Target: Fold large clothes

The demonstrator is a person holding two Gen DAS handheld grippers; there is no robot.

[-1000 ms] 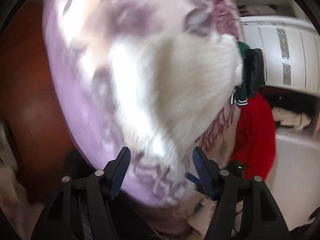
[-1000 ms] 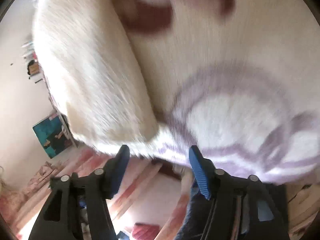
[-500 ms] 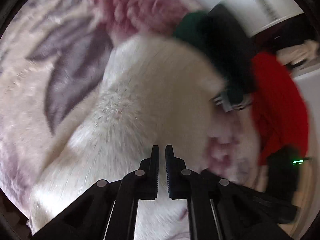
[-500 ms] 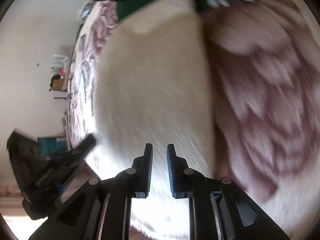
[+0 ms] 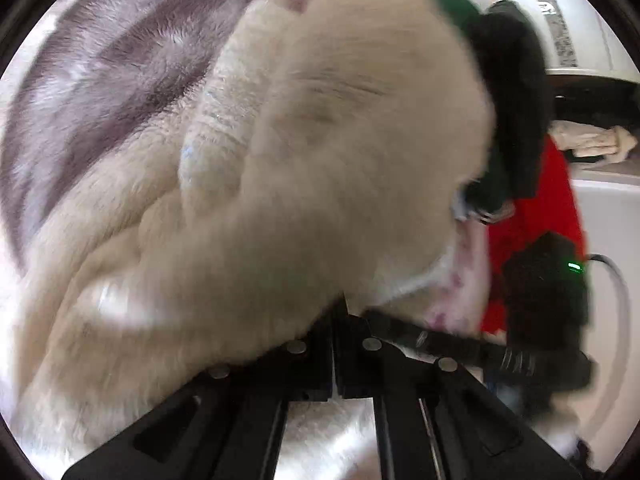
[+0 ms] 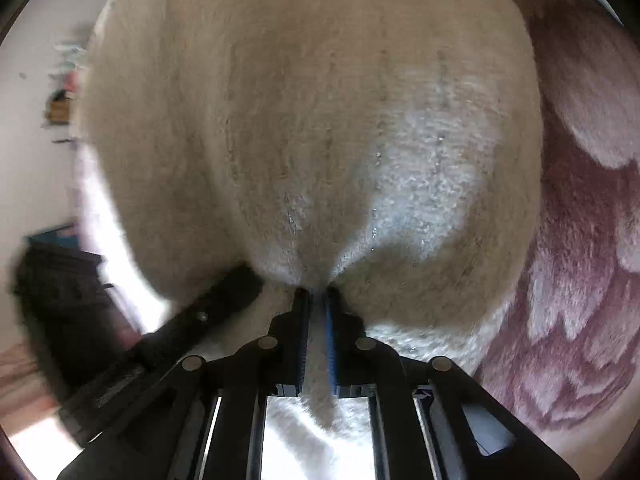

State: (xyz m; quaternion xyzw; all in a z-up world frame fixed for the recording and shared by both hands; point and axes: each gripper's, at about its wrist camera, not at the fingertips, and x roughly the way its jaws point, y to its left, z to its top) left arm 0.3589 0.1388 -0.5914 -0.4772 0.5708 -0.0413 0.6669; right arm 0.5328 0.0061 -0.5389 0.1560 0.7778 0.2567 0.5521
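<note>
A large cream fuzzy garment (image 5: 320, 160) lies on a flowered blanket (image 5: 120, 60) and fills both views. My left gripper (image 5: 334, 304) is shut, its tips buried in a bunched edge of the garment, which drapes over its left finger. In the right wrist view my right gripper (image 6: 317, 292) is shut on a fold of the cream garment (image 6: 320, 120); a strip of cloth runs down between its blue pads. The two grippers are close together: the right one's fingers (image 5: 420, 338) reach in beside my left tips, and a left finger (image 6: 224, 300) pokes into the cloth.
The purple and maroon blanket (image 6: 580, 240) covers the bed under the garment. Green and black clothes (image 5: 508, 80) and a red garment (image 5: 536, 216) lie beyond it on the right. A white wardrobe (image 5: 580, 20) stands behind, with a pale wall at the left of the right wrist view.
Both grippers, open above the garment a second ago, came down and shut on its edge. The cloth now bunches at the tips and bulges toward both cameras.
</note>
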